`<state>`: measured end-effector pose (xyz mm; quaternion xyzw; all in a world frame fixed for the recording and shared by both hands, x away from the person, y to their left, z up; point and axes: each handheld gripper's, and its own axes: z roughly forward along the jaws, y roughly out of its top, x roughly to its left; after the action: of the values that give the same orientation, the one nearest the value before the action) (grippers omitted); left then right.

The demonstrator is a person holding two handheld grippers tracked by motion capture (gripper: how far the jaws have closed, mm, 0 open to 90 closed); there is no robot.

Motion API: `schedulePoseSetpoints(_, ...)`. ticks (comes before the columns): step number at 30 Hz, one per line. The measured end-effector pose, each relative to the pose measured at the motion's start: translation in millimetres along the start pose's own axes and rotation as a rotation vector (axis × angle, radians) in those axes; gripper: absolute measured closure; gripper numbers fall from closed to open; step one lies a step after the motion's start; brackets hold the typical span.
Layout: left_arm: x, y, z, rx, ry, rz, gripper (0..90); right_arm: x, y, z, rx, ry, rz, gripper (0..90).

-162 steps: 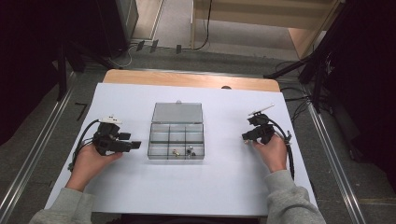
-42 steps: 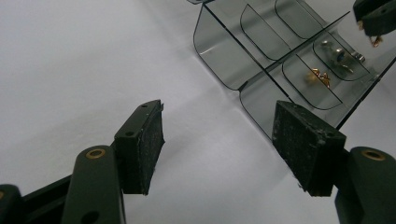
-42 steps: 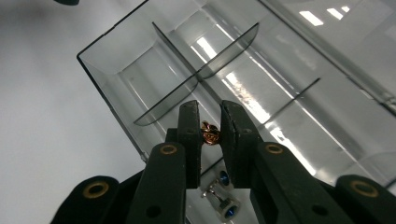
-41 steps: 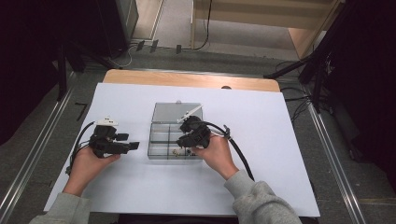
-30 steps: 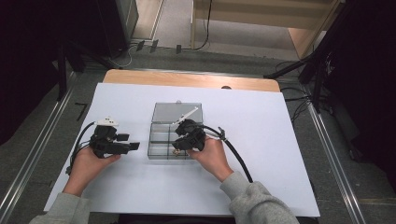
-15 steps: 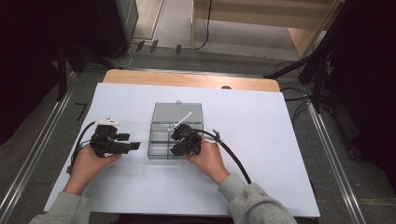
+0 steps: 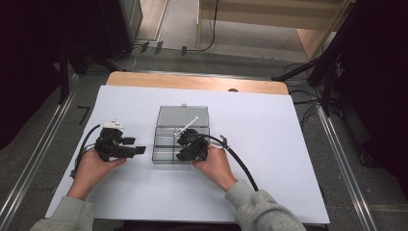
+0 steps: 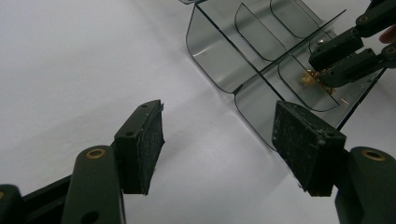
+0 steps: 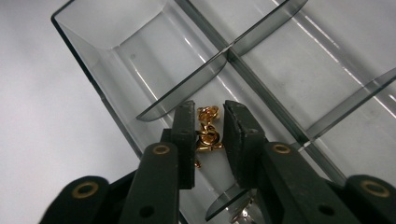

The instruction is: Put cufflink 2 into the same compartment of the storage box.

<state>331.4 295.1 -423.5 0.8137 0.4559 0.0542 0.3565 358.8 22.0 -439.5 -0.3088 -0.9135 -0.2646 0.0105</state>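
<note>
A clear plastic compartment box (image 7: 166, 144) stands on the white sheet, its lid lying open at the back. My right gripper (image 7: 182, 147) reaches into a near compartment. In the right gripper view its jaws (image 9: 208, 126) stand a little apart around small gold pieces (image 9: 208, 135) lying on the compartment floor; they have just been opening. My left gripper (image 7: 137, 145) rests left of the box, open wide with nothing between its jaws (image 8: 217, 140). From there the box (image 8: 219, 56), the right gripper (image 8: 348, 56) and the gold pieces (image 8: 317, 77) show ahead.
Small silver pieces (image 9: 238, 214) lie in the neighbouring compartment. The right gripper's cable (image 7: 240, 166) trails over the sheet to the near right. A wooden table edge (image 7: 192, 82) runs along the back. Dark stands and cables are on the floor beyond.
My right gripper came from the table's right side to the box, then edged slightly toward the near-left compartments. The left gripper has stayed put.
</note>
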Motion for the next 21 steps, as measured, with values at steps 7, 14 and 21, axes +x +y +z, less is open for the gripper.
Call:
schedulePoseSetpoints(7, -0.4, 0.5, 0.9, 0.003, -0.002, 0.000, 34.9, -3.6, 0.1, -5.0, -0.014, 0.021, 0.015, 64.6)
schedulePoseSetpoints(14, 0.1, 0.4, 0.0, 0.002, 0.001, 0.004, 34.9, -7.0, 0.5, -18.1, -0.051, 0.022, 0.009, 58.9)
schedulePoseSetpoints(21, 0.4, 0.4, -0.1, 0.002, 0.001, 0.004, 34.9, -15.9, -1.4, -30.2, -0.081, 0.017, 0.021, 55.7)
